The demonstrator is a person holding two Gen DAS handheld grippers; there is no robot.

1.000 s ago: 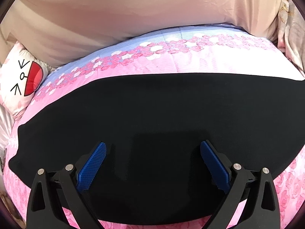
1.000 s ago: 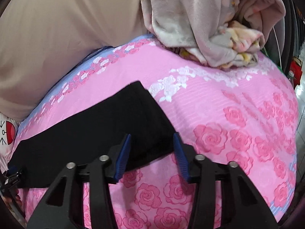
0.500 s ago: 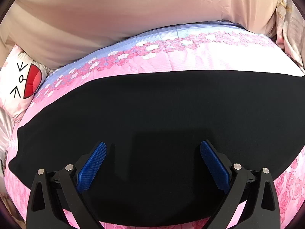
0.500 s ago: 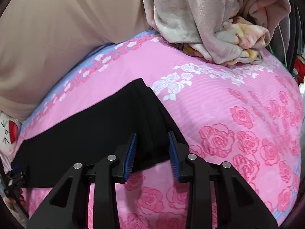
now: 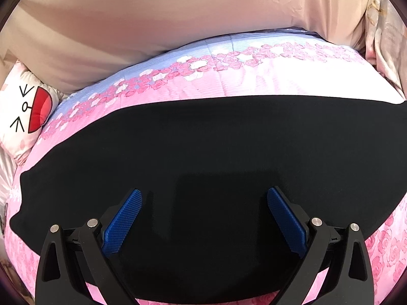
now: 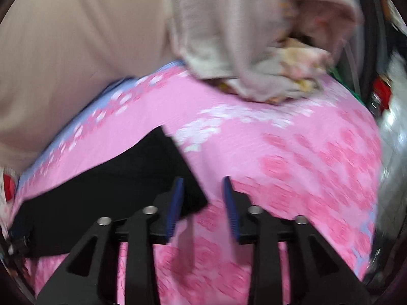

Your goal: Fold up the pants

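Note:
Black pants (image 5: 203, 139) lie flat in a long band across the pink rose bedspread (image 5: 229, 84). My left gripper (image 5: 203, 193) hovers over their near edge, open wide, with only the cloth below it and nothing pinched. In the blurred right wrist view, the pants' end (image 6: 114, 185) comes to a corner beside my right gripper (image 6: 202, 180). Its jaws are opening. The left finger (image 6: 175, 203) stands over the cloth, and the corner reaches into the gap. The pads do not press on it.
A heap of grey-beige blanket (image 6: 241, 50) sits on the bed at the back right. A cartoon-face pillow (image 5: 28, 109) lies at the left end. Beige fabric (image 5: 178, 12) rises behind the bed. Dark clutter (image 6: 381, 89) lies past the bed's right edge.
My right gripper's fingers narrowed around the pants' end, then spread again while it shifted right, so the corner now sits by its left finger. The left gripper and the pants under it have not moved.

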